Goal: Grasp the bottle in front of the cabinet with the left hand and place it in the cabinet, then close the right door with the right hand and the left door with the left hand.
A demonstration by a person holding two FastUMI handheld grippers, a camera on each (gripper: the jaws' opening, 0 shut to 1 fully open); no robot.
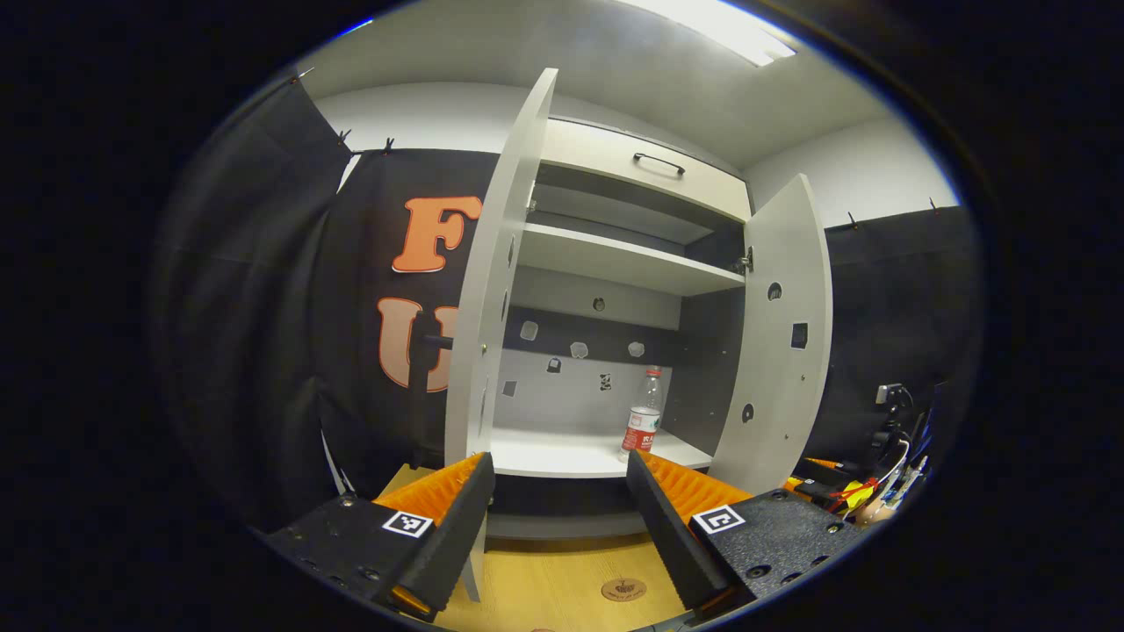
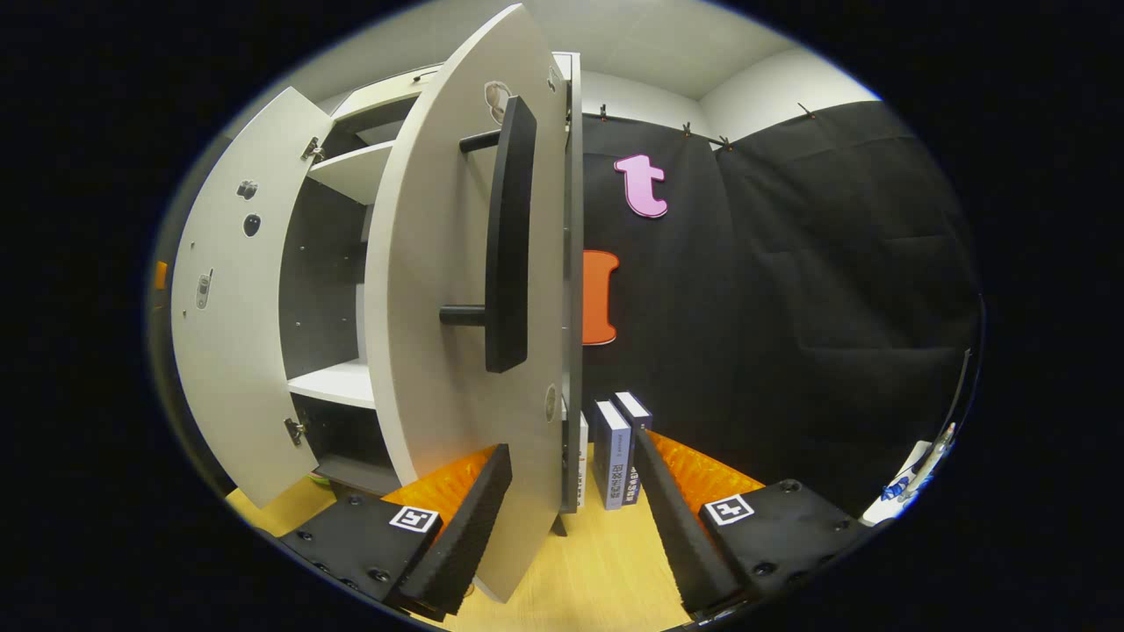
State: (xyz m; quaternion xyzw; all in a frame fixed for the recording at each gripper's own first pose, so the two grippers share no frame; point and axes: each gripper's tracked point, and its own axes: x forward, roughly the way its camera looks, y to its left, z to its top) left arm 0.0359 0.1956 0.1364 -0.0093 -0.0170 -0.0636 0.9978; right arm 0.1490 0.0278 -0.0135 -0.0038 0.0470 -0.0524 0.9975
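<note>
Standing upright on the cabinet's lower shelf (image 1: 562, 452), the bottle (image 1: 644, 414) is already placed. Next comes the right door (image 2: 465, 351), whose tall edge rises straight ahead between the spread, empty fingers of the right gripper (image 2: 571, 491); the left gripper (image 1: 558, 500) is open too.

Black cloth (image 1: 263, 290) hangs wrinkled around the booth, clipped along its top edge to a pale white wall (image 1: 421, 110). Overhead, a bright rectangular ceiling light panel (image 1: 720, 26) glows against the grey ceiling (image 1: 615, 61). Down low, a light wooden tabletop (image 2: 606, 553) runs underfoot. Over in the right gripper view, a few upright dark-spined books (image 2: 619, 452) stand just beside the cloth, and a tangle of coloured cables (image 1: 865, 487) sits at the far edge.
</note>
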